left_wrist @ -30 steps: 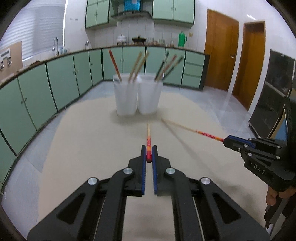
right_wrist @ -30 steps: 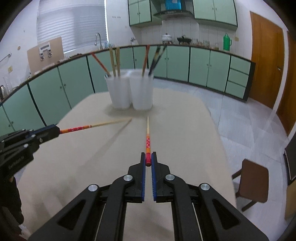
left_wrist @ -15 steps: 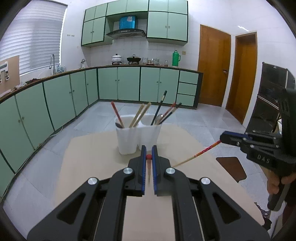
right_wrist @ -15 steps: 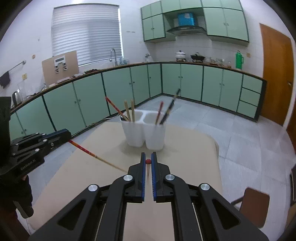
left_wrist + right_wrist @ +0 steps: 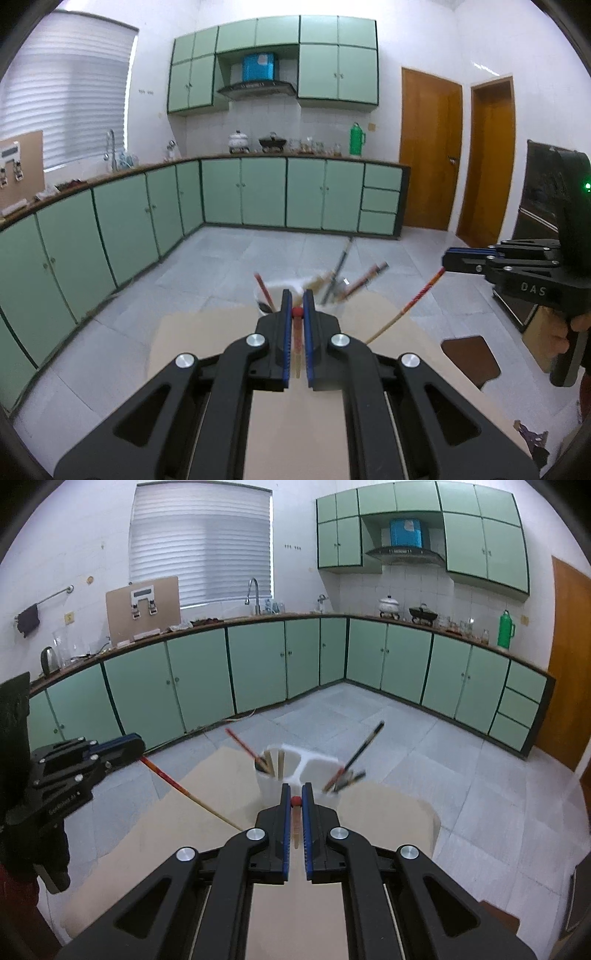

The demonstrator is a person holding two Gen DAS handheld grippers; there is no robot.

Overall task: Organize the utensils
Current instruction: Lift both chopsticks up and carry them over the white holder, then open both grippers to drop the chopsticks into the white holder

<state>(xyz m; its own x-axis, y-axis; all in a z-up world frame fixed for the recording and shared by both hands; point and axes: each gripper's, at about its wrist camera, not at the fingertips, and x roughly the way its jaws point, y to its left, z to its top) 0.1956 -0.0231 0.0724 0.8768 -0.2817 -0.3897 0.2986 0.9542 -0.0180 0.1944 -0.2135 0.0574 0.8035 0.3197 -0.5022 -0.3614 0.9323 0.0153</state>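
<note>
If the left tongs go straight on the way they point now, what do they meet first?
Most likely the white utensil holder directly beyond the left tongs, which grip a red-tipped chopstick. Depth is unclear; they may stand higher and pass over its rim.

The right gripper [image 5: 452, 260], seen from the left wrist camera, has "DAS" in pale letters on the side of its black body. The left gripper [image 5: 136, 744], seen from the right wrist camera, carries a line of small pale lettering on its body, too blurred to read. Nothing else in the kitchen bears legible writing.
</note>
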